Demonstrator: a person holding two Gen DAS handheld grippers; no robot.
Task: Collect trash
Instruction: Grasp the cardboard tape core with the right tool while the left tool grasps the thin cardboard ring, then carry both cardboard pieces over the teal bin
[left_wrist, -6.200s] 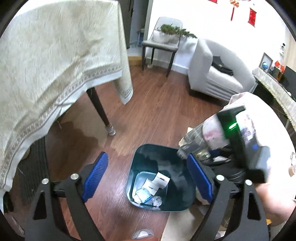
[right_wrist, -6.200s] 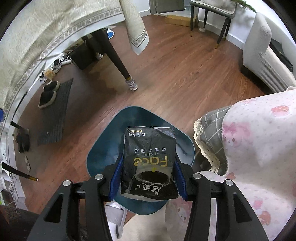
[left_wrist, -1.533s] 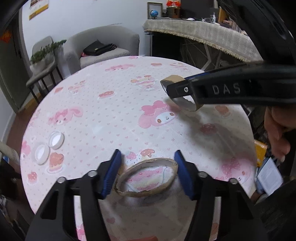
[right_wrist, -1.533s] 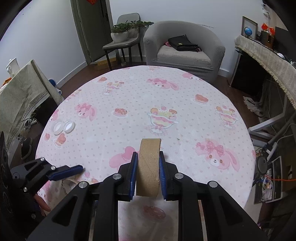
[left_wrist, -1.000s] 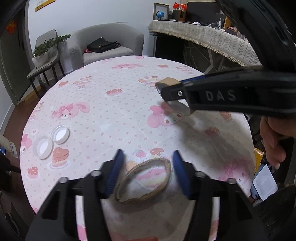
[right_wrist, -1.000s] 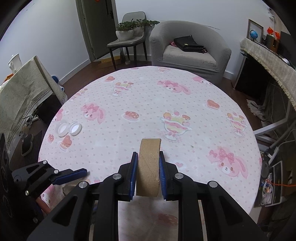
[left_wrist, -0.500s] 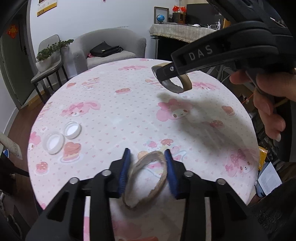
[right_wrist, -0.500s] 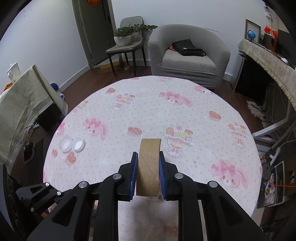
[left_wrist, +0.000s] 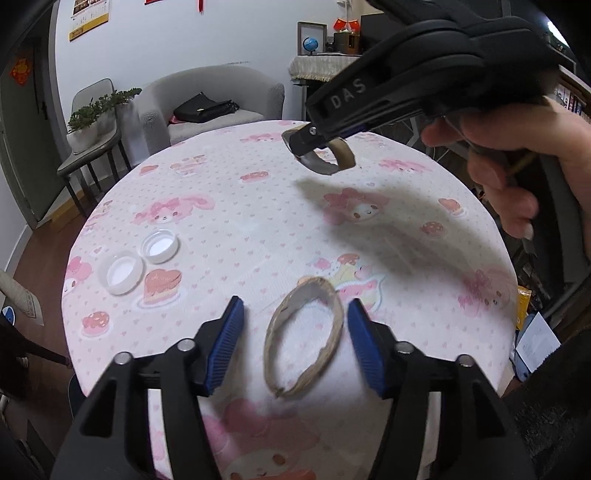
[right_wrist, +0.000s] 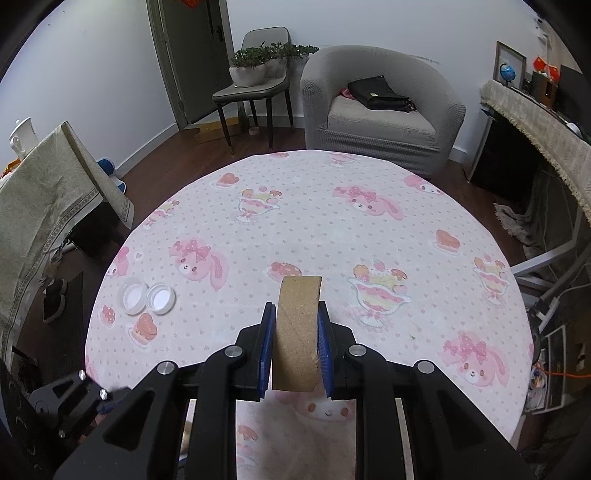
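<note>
A thin, flattened cardboard ring (left_wrist: 274, 332) lies on the round table (left_wrist: 240, 184) with its pink cartoon cloth. My left gripper (left_wrist: 295, 332) straddles the ring; its jaws are opening, and the left pad stands well clear of the ring. A wider brown cardboard tape core (right_wrist: 297, 332) is held upright in my right gripper (right_wrist: 295, 314), which is shut on it above the table's near side. In the left wrist view the right gripper (left_wrist: 314, 147) hangs over the far side of the table with the tape core (left_wrist: 341, 153). Two white caps (left_wrist: 122, 271) lie side by side at the table's left.
The white caps (right_wrist: 147, 295) sit near the table's left edge. Behind the table stand a grey armchair (right_wrist: 380, 122) with a black bag and a chair (right_wrist: 251, 88) holding potted plants. A cloth-covered table (right_wrist: 44, 192) is at the left. A person's hand (left_wrist: 517, 155) grips the right gripper's handle.
The left jaws, which had squeezed the thin ring narrow half a second ago, have spread apart and the ring has widened again. The right gripper has moved farther off with the tape core in it.
</note>
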